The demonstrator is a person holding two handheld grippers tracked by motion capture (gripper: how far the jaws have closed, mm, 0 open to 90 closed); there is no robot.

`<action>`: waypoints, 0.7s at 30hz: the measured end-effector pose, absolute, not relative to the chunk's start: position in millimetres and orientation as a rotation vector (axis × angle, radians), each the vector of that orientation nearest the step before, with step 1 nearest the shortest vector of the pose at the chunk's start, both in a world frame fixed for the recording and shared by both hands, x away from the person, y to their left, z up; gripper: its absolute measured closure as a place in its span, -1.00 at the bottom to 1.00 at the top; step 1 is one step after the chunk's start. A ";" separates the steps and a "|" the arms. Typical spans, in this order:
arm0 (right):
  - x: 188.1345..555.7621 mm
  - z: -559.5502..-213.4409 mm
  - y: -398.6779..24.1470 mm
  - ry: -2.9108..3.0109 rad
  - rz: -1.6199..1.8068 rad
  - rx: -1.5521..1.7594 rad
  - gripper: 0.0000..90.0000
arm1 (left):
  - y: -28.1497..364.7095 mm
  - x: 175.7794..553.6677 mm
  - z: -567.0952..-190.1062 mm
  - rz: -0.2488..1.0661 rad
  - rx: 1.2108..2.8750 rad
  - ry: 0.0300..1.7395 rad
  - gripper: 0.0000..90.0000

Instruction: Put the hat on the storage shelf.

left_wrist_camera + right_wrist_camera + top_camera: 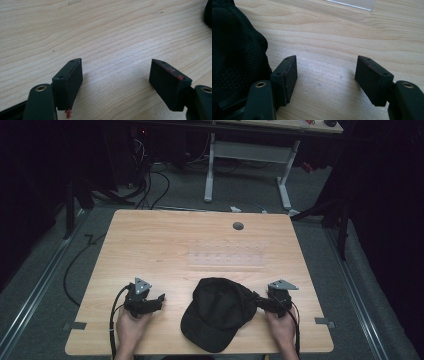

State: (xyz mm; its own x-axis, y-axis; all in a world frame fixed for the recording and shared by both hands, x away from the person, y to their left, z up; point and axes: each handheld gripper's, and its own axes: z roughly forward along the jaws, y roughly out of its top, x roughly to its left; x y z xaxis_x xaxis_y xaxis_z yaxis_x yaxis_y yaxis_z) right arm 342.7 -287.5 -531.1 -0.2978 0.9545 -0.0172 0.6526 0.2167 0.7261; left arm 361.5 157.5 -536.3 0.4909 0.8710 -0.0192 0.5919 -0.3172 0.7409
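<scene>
Your black cap [218,312] lies near the front edge of the tabletop [150,240], between your two hands, and both the left tongs [159,298] and the right tongs [258,301] stand wide and empty, so I judge you are at the approach, before any grip. The right tongs sit just beside the cap's right side; the next move calls for sliding one pad under the fabric. Bare wood lies left and far, but the clear plastic sheet [227,256] rests beyond the cap.

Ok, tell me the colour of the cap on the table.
Black all over; the cap shows best in the high view.
</scene>
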 end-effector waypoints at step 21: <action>342.7 -530.8 -288.1 2.024 0.858 1.490 -0.16 | 157.5 361.5 -536.3 0.509 2.034 1.202 -0.40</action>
State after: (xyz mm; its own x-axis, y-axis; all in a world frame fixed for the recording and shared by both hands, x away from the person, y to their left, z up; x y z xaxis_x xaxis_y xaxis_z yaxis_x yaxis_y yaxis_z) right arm 342.7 -288.1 -530.8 -0.2913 0.9565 -0.0142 0.6551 0.2103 0.7257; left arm 361.5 157.5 -536.3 0.4901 0.8714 -0.0197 0.5922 -0.3164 0.7411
